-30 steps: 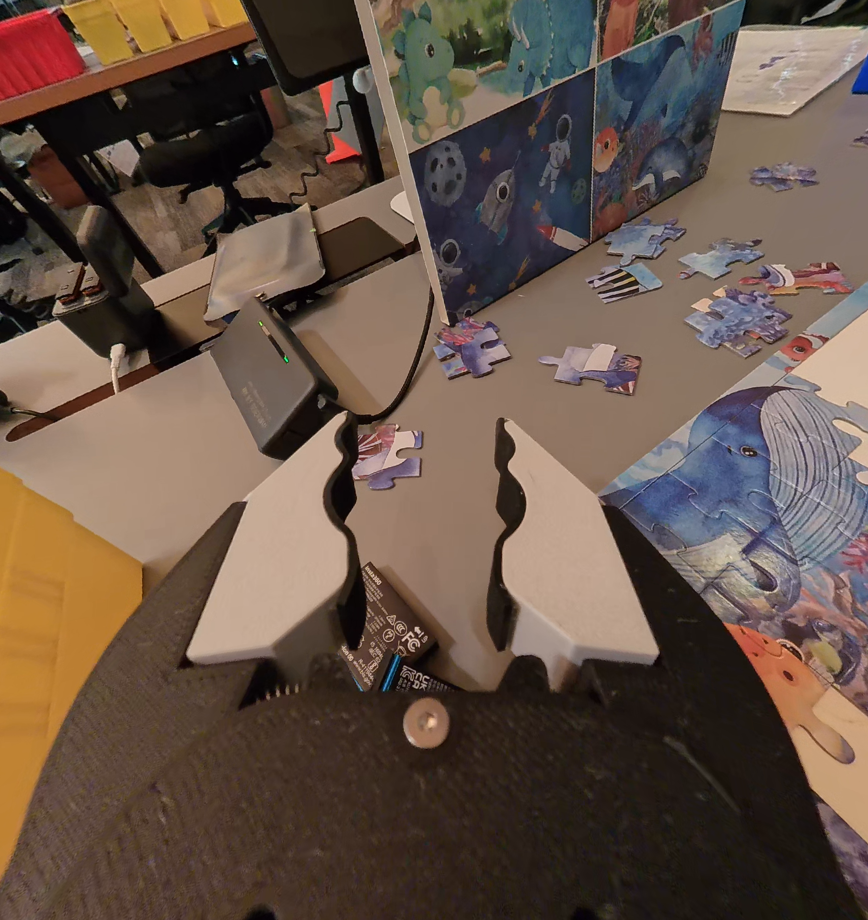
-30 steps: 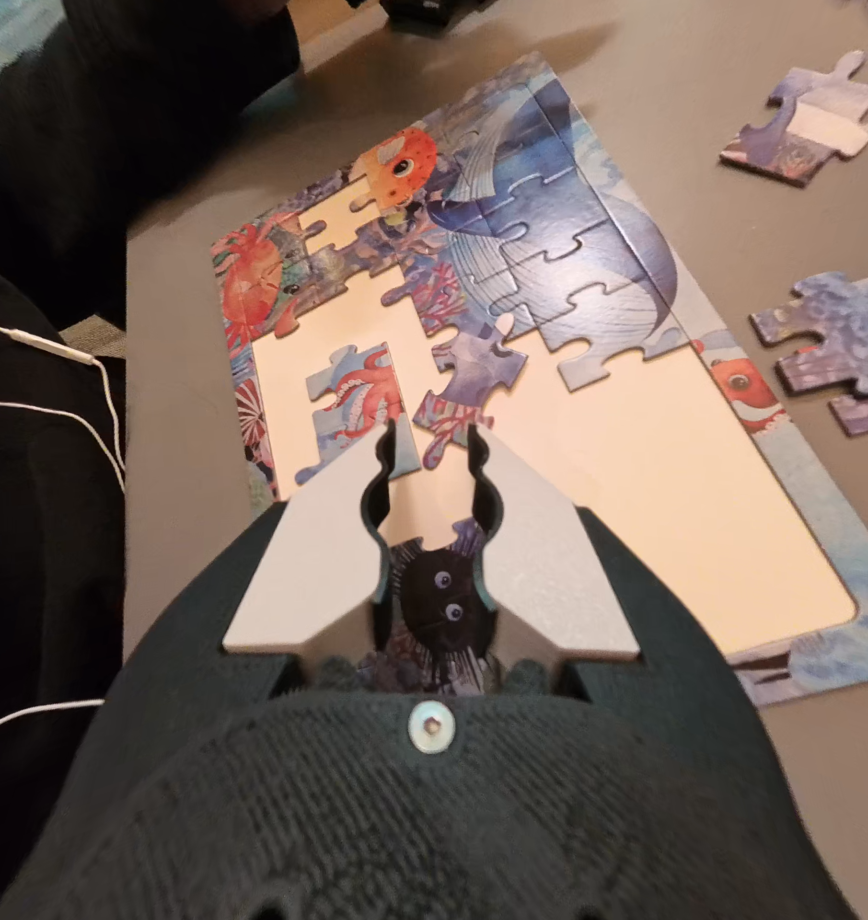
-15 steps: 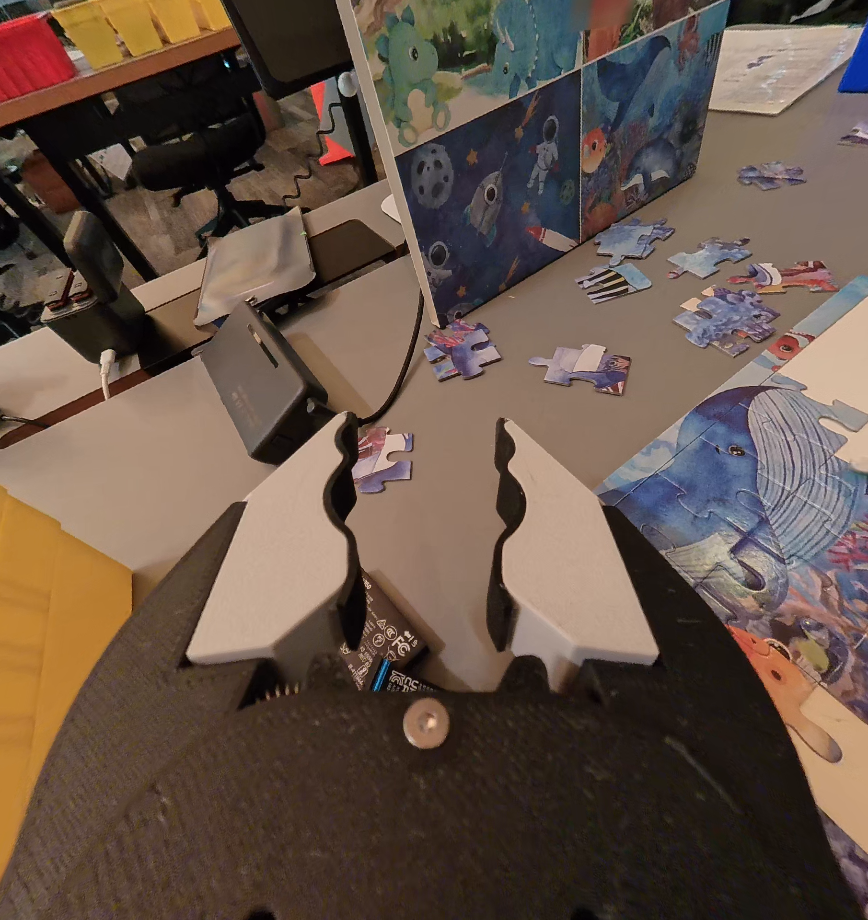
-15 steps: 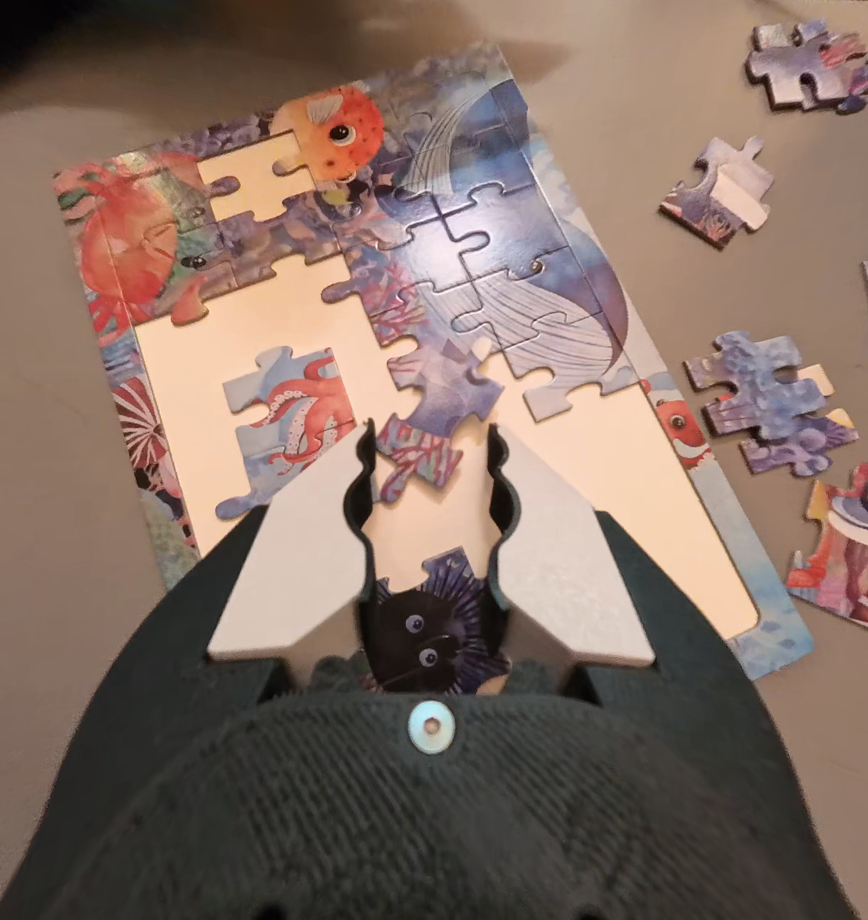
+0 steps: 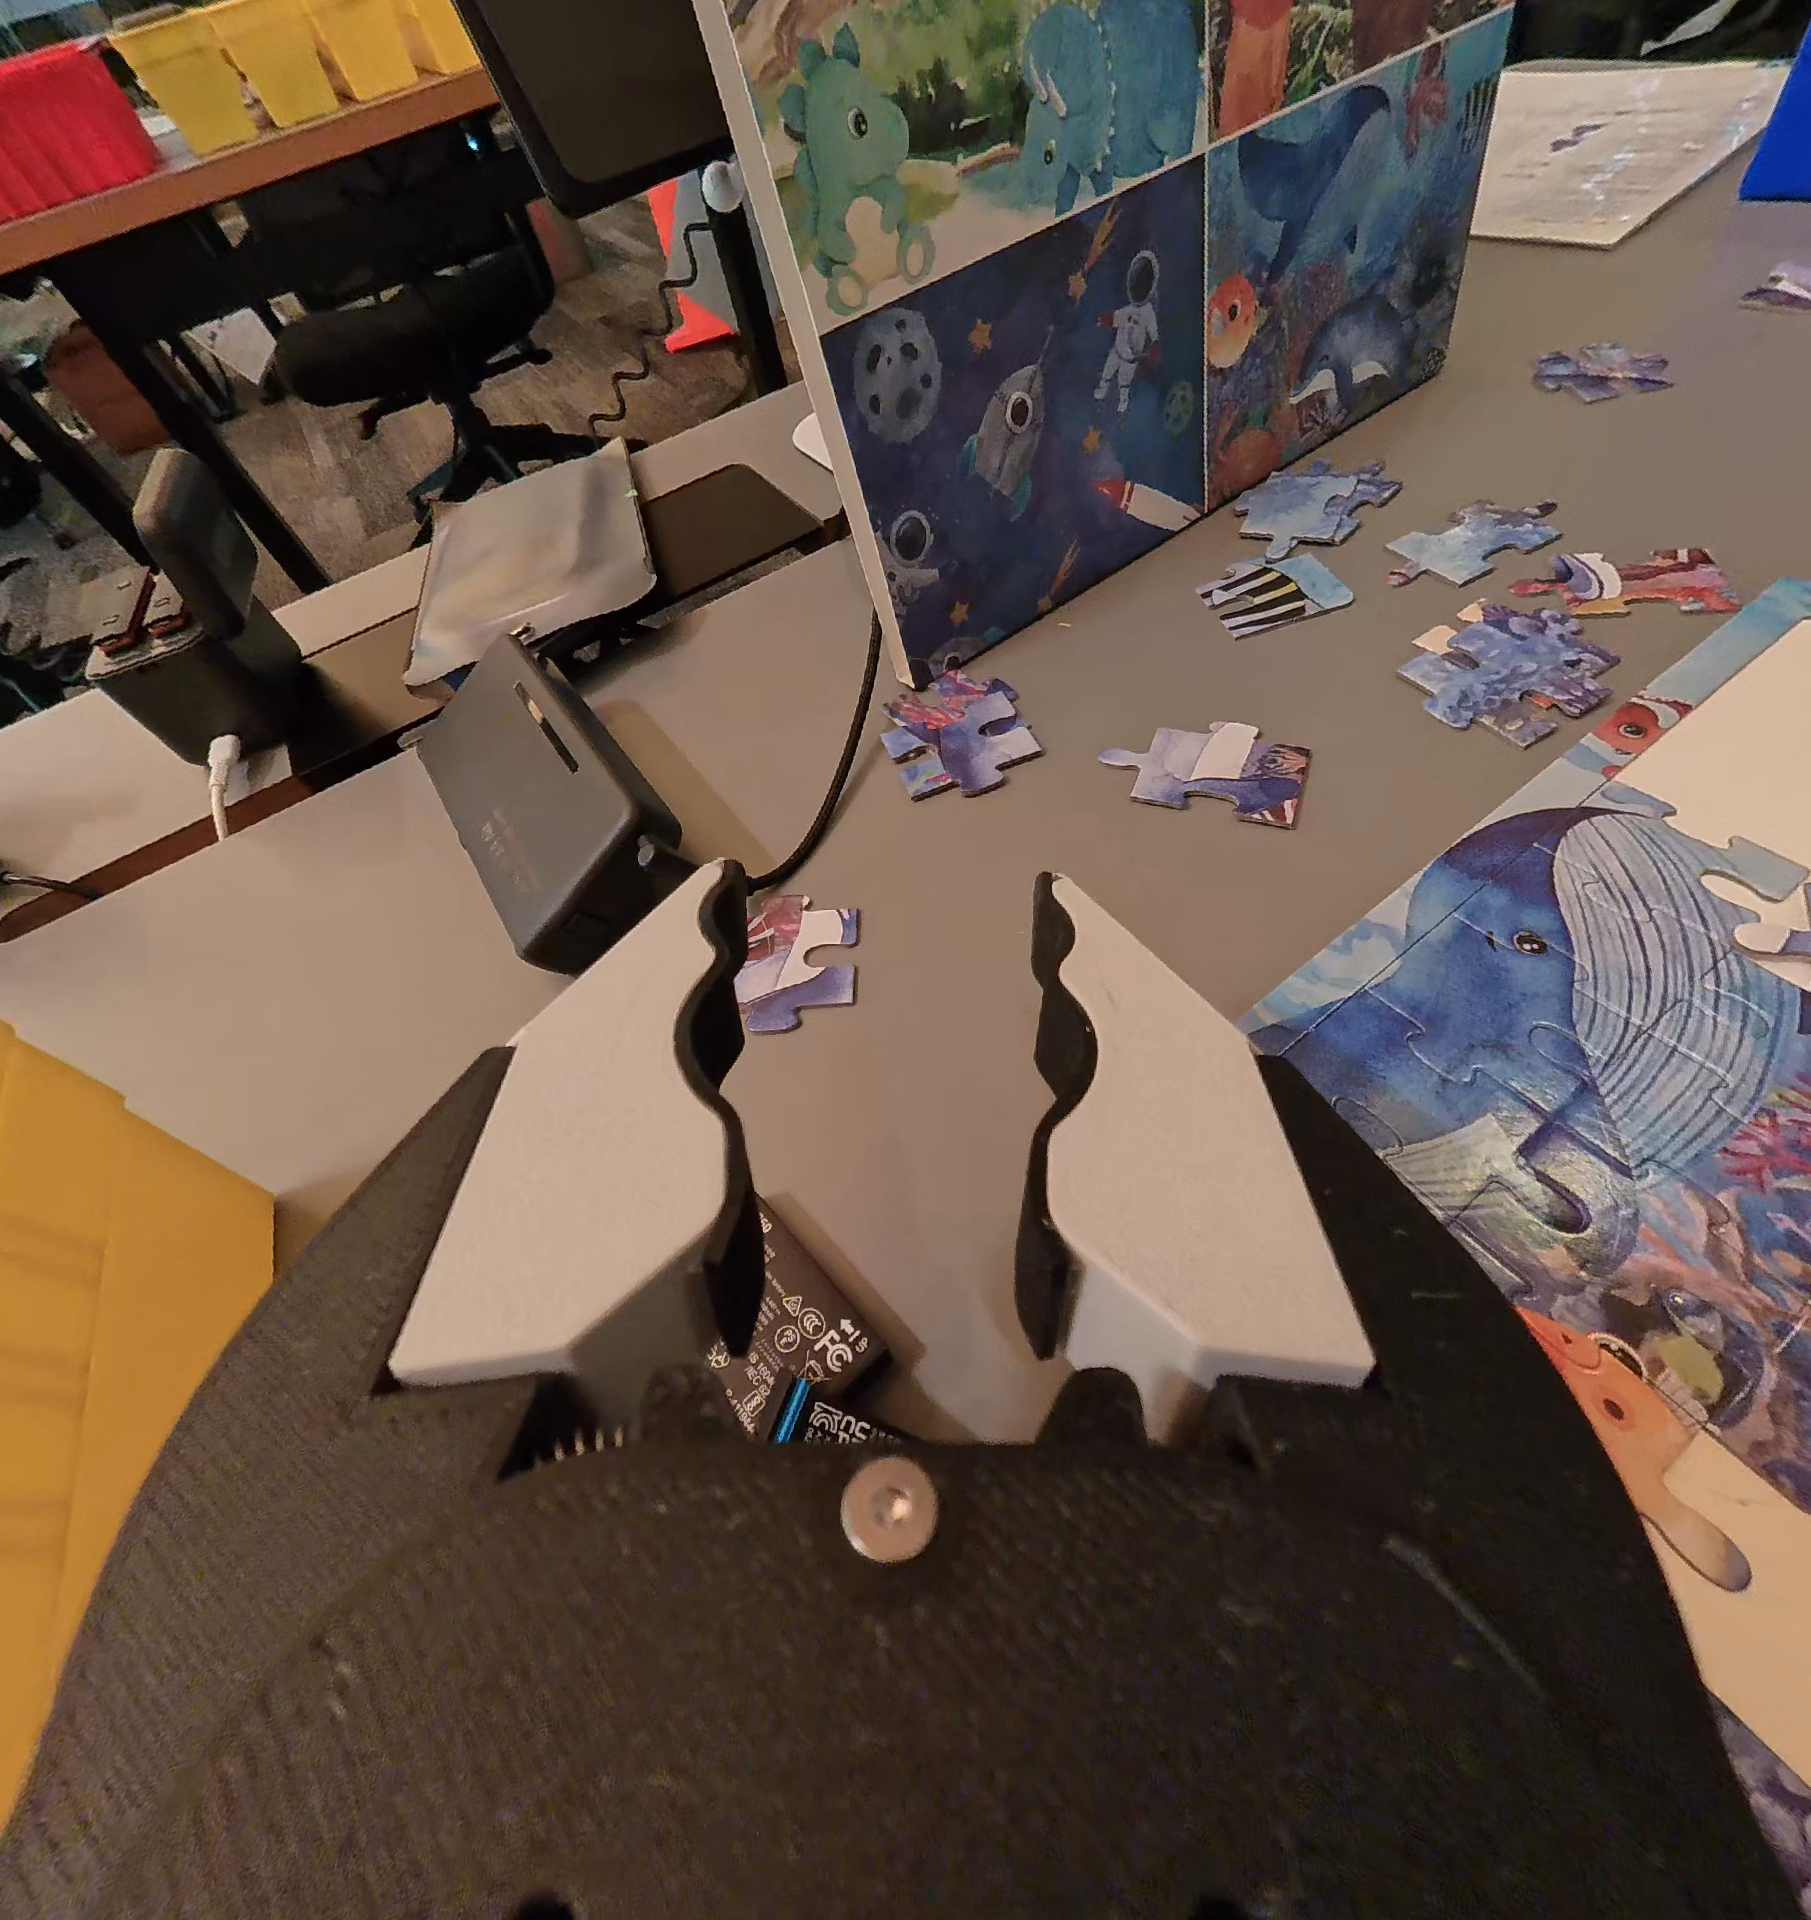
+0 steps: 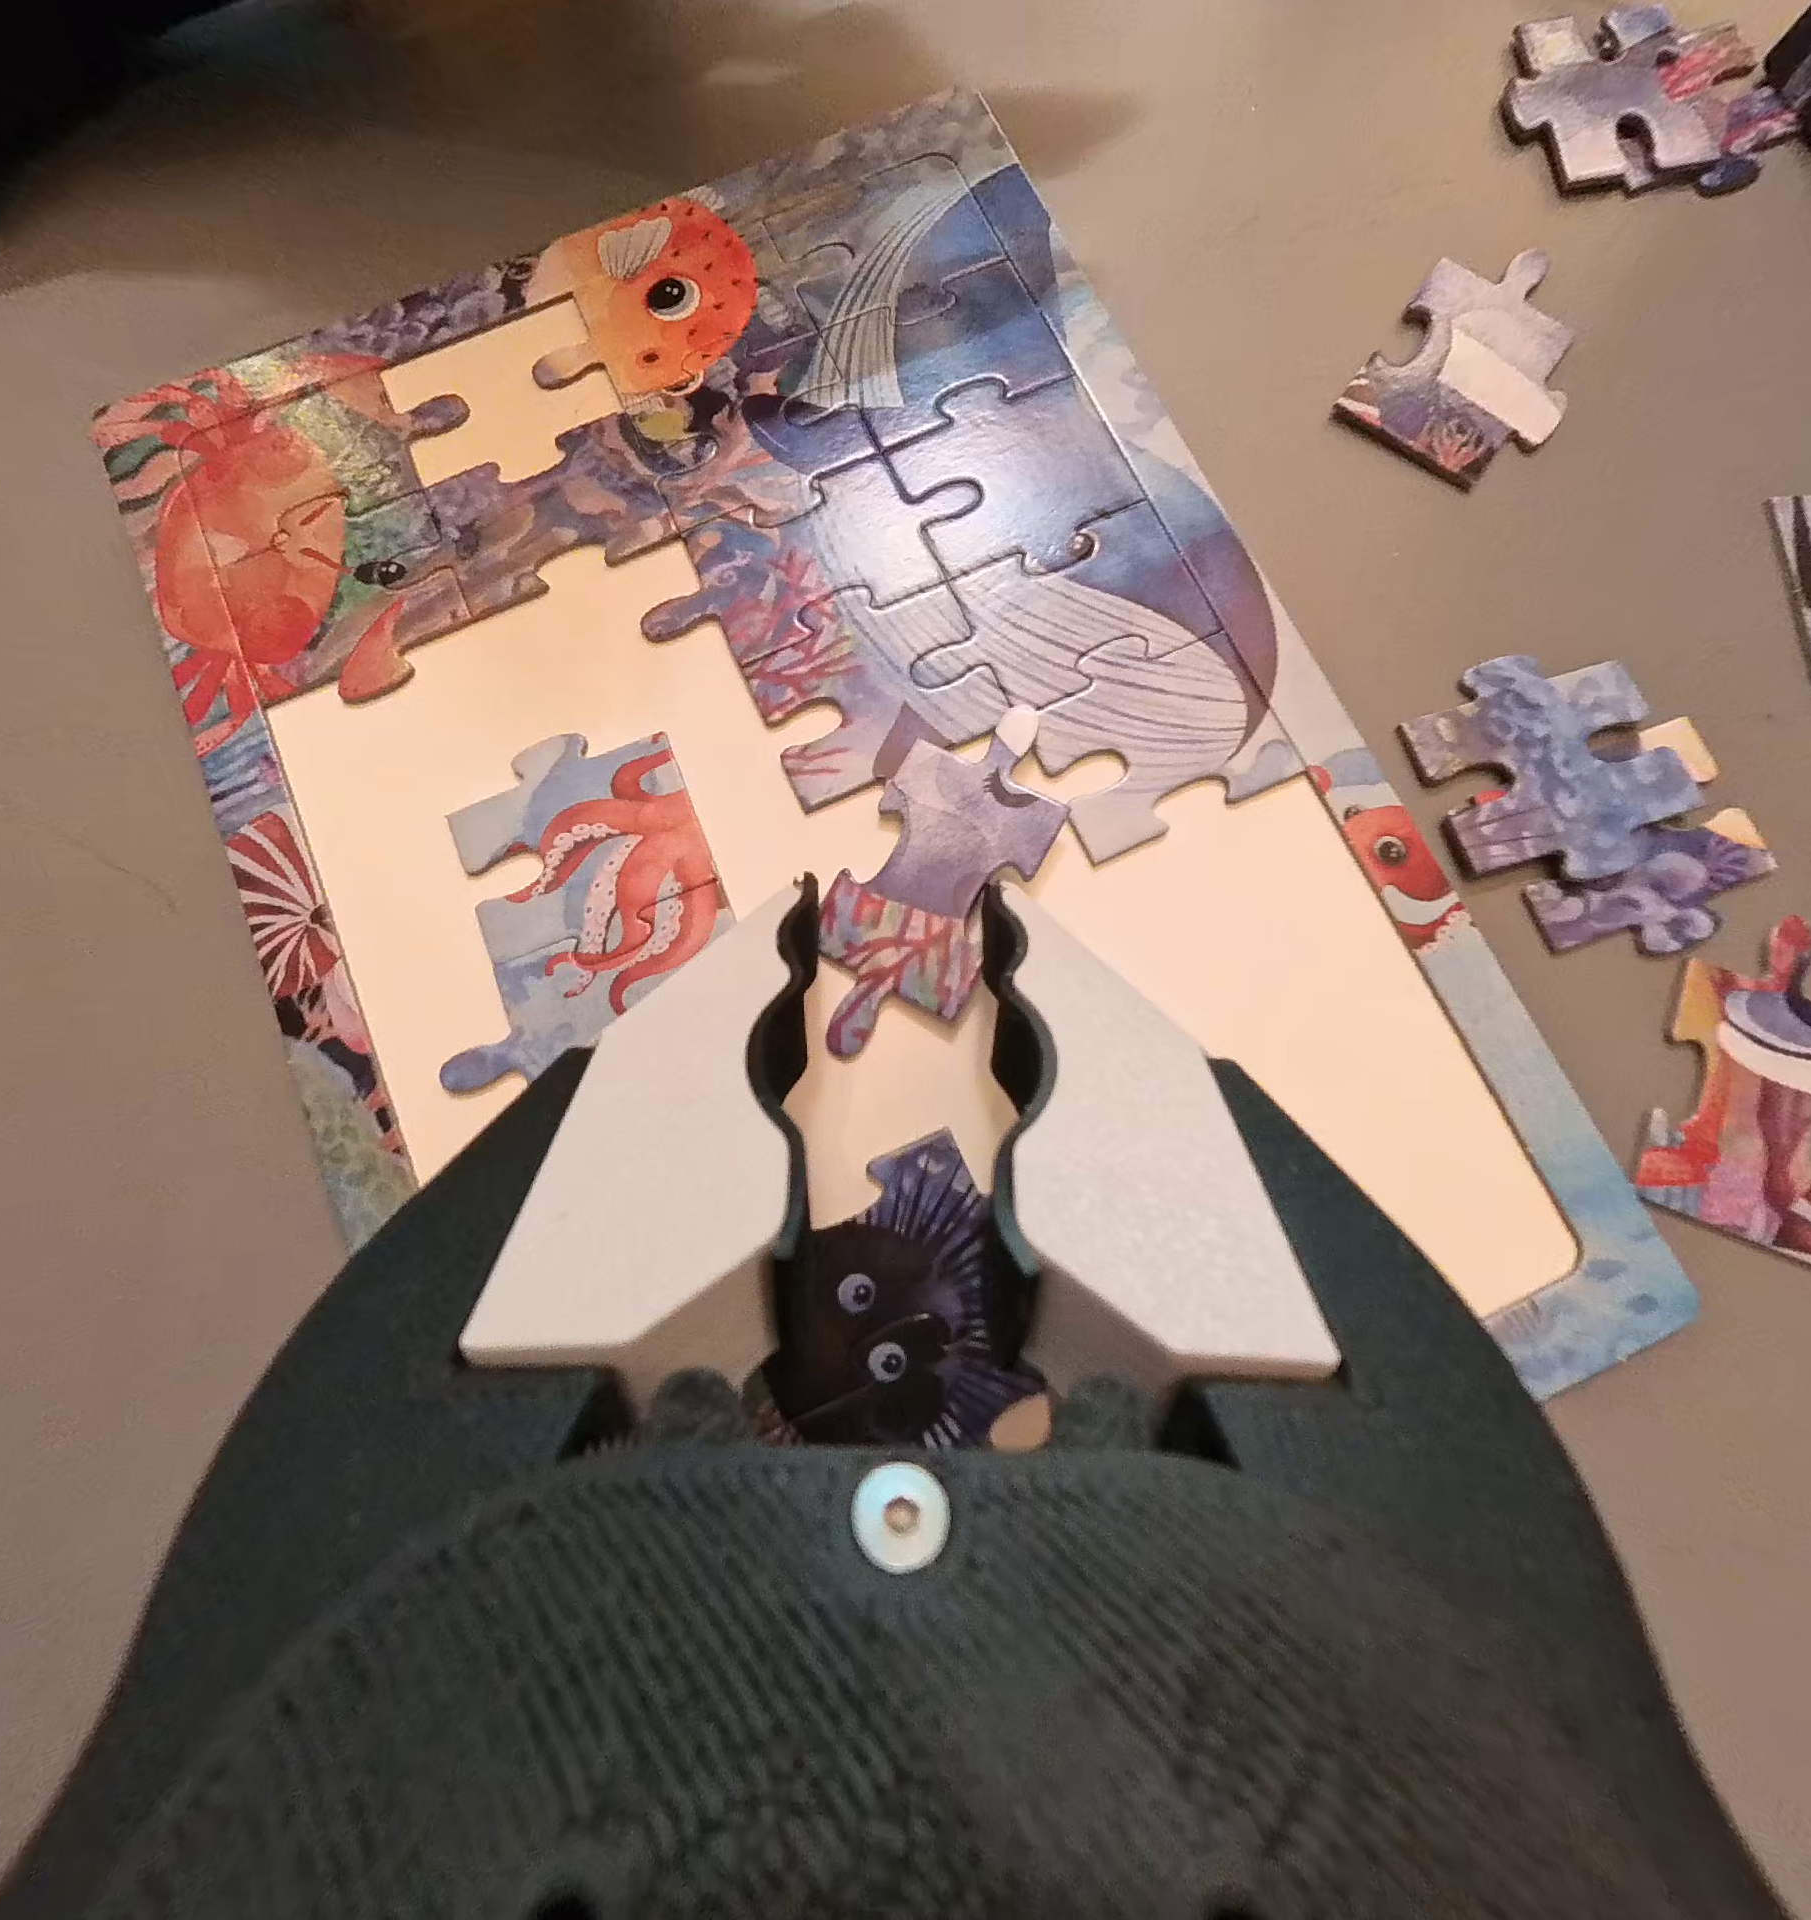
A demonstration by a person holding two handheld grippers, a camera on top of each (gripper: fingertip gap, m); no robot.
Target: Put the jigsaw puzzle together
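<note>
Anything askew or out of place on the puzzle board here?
Yes. The purple coral piece lies skewed in the tray, its knob not seated under the whale, just ahead of the open right claw. The octopus piece sits alone, unconnected. One loose piece shows a white patch.

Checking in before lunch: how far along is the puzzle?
Roughly half done. The whale, pufferfish and crab are joined in the tray. The right gripper is open around a tilted coral piece below the whale, not yet seated. The left gripper is open and empty. Much of the tray is bare, and loose pieces lie beside it.
</note>
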